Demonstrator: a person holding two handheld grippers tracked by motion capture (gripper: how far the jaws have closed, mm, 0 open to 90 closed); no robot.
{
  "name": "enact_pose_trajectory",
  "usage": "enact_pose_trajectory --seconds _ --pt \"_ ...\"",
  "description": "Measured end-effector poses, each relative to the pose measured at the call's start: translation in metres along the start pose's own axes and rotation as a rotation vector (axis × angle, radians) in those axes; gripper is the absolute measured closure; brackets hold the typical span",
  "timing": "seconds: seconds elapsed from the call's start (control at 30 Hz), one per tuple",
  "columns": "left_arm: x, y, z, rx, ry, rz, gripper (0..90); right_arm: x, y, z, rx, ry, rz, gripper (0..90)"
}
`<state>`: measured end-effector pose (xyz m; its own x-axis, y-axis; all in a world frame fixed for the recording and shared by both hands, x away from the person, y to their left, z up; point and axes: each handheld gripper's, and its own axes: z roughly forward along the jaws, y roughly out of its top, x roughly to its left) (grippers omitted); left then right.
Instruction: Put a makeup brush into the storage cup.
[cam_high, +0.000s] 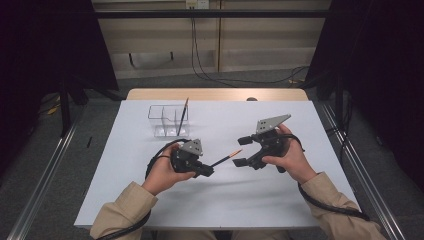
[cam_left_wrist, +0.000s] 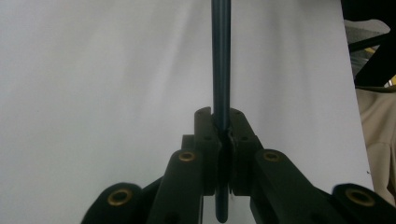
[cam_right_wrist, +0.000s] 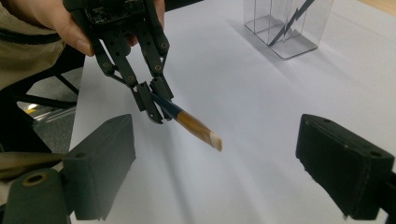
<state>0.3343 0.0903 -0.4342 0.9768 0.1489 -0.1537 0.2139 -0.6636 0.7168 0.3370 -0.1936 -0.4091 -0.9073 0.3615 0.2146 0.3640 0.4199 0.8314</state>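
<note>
Holding a paintbrush (cam_high: 227, 156) clamped in the left hand-held gripper (cam_high: 204, 170), over the middle of the worktop (cam_high: 150, 200), nearer its front edge. Pinching the dark blue handle (cam_left_wrist: 220, 60) tight between both jaws, with the brass ferrule and pale tip (cam_right_wrist: 215, 140) pointing toward the right hand-held gripper (cam_high: 241, 151). Keeping that right hand-held gripper spread wide and holding nothing, jaws standing either side of the tip but apart from it. Probably handing the paintbrush across, from left to right. Next, likely bringing the wide jaws around the ferrule or the handle just behind it, closing squarely, then releasing on the left. Leaving a second brush (cam_high: 183, 116) leaning in the clear divided holder (cam_high: 167, 120) toward the back edge.
</note>
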Motion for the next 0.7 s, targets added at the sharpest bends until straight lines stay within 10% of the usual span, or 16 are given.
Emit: enact_pose_trajectory --seconds 0.7 --pt "0.0012 -0.0014 -0.004 -0.167 0.013 -0.057 85.3 0.0009 -0.0094 0.0011 -0.136 -0.015 0.053 11.4"
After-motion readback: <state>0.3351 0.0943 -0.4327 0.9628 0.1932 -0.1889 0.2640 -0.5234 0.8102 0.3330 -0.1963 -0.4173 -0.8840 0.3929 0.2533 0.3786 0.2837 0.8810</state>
